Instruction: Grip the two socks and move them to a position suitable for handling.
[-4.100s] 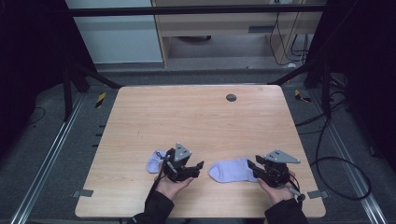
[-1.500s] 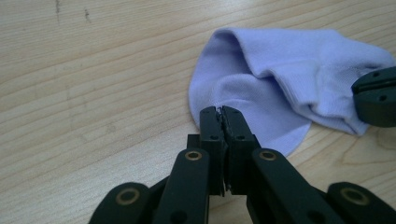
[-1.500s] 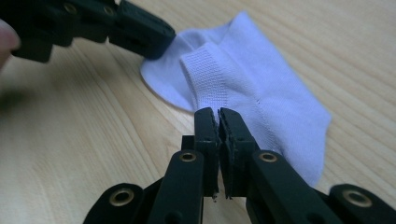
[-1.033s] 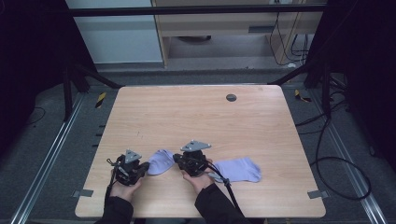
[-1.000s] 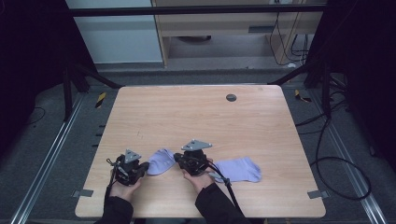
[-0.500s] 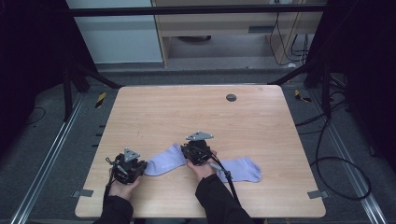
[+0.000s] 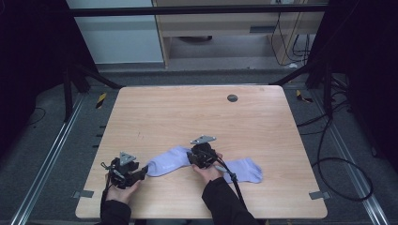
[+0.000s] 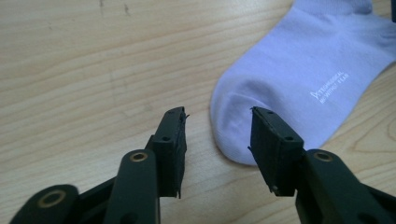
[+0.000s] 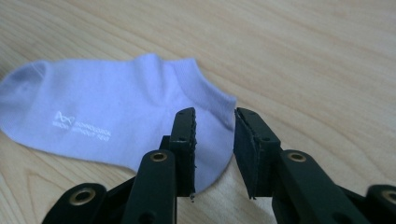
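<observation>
Lilac sock [image 7: 168, 161] now stretched flat, released.

Two pale lilac ankle socks [image 7: 170, 161] [image 7: 244, 169], the nearer with small white lettering [image 8: 330, 87]; light wood-grain table [image 7: 187, 117]; black gripper jaws.

We see the table [image 7: 263, 122] in the middle of the high view, with two socks lying on its lower part. The left sock [image 7: 168, 161] lies lower centre, between the left gripper [image 7: 141, 173] at lower left and the right gripper [image 7: 195, 157] just right of it. The right sock [image 7: 245, 169] lies further right, behind that gripper's hand [image 7: 210, 172]. A small disc [image 7: 232, 98] sits on the table towards the upper centre, well apart from both socks.
</observation>
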A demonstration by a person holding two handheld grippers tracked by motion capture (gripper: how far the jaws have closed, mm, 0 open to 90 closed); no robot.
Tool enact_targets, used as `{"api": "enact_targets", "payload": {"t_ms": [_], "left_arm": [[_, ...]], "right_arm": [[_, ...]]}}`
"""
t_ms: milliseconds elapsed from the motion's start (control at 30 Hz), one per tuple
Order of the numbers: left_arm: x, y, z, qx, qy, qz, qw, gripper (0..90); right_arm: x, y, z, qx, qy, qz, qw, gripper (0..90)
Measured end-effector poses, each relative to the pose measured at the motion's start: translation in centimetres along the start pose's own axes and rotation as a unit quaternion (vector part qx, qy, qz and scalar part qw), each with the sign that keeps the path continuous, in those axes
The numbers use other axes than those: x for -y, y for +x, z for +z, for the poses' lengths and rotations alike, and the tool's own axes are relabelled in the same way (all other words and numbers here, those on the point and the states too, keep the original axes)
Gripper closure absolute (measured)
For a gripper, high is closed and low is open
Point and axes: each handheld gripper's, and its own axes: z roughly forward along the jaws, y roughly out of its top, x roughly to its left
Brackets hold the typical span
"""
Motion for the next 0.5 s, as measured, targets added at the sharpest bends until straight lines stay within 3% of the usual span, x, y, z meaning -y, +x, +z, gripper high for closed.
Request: {"api": "enact_targets", "payload": {"t_ms": [133, 233, 300, 467, 500], "left_arm": [[-0.05, -0.35, 0.57, 0.004, 0.015, -0.006, 0.9999, 69.5], [-0.15, -0.44, 0.89, 0.004, 0.027, -0.006, 0.9996, 79.5], [-0.24, -0.36, 0.97, 0.008, 0.030, -0.009, 0.9995, 85.8], [-0.47, -0.21, 0.81, 0.002, 0.024, -0.005, 0.9997, 87.8], [-0.69, 0.04, 0.45, -0.007, 0.007, -0.005, 0.9999, 87.8]], "right_arm": [[0.41, 0.03, 0.40, 0.002, 0.012, -0.002, 0.9999, 71.2], [0.63, 0.05, 0.59, 0.010, 0.018, -0.003, 0.9998, 77.2], [0.66, 0.18, 0.53, 0.007, 0.021, 0.000, 0.9998, 86.0], [0.65, 0.61, 0.41, 0.000, 0.025, -0.003, 0.9997, 88.5], [0.72, 0.88, 0.13, -0.011, 0.019, 0.000, 0.9998, 88.4]]}}
